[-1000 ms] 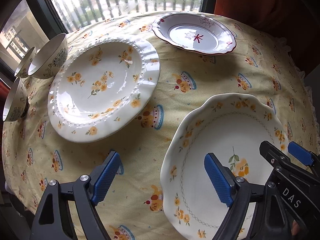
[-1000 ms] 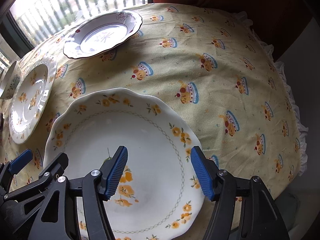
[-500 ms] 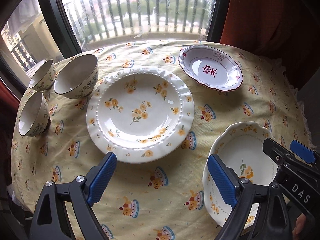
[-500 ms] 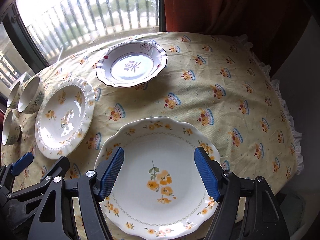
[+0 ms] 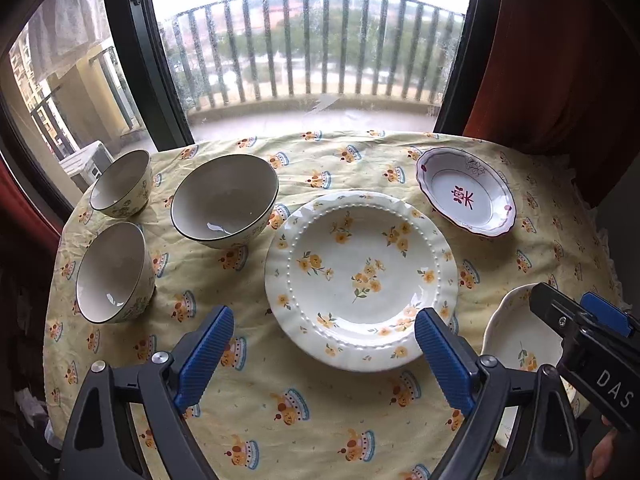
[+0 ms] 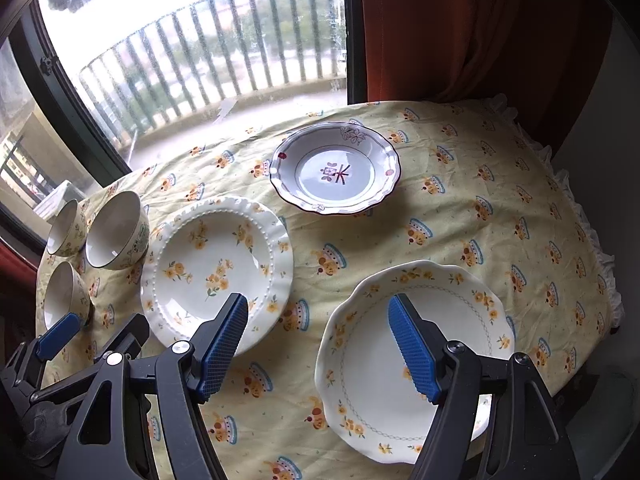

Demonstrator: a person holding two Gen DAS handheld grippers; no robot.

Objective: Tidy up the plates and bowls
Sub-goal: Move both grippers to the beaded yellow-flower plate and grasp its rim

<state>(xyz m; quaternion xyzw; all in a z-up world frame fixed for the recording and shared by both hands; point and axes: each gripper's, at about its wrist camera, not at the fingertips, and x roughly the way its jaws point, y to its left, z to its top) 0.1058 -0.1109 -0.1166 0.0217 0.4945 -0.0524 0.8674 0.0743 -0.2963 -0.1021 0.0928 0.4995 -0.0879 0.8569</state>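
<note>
Yellow cloth printed with small cakes covers the round table [image 5: 320, 408], which stands before a tall window [image 5: 312, 40] with a railed balcony beyond and a red curtain [image 6: 472, 28] at the right. At the centre lies the beaded plate [image 5: 360, 278] with orange flowers, flat on the cloth. Far and right of it sits the red-rimmed dish [image 5: 466, 192], apart from the beaded plate. Near and right lies the scalloped plate [image 6: 412, 356], white with a ring of orange blossoms, close to the table's near edge. On the left stand three bowls, all upright: the large bowl [image 5: 225, 200] just beside the beaded plate, the far small bowl [image 5: 120, 182] behind it to the left, and the near small bowl [image 5: 114, 272] closest to the left edge. The left gripper [image 5: 324, 360] hangs above the near rim of the beaded plate with its blue pads spread wide, holding nothing. The right gripper [image 6: 320, 344] hovers above the left side of the scalloped plate, jaws likewise wide apart and empty.
</note>
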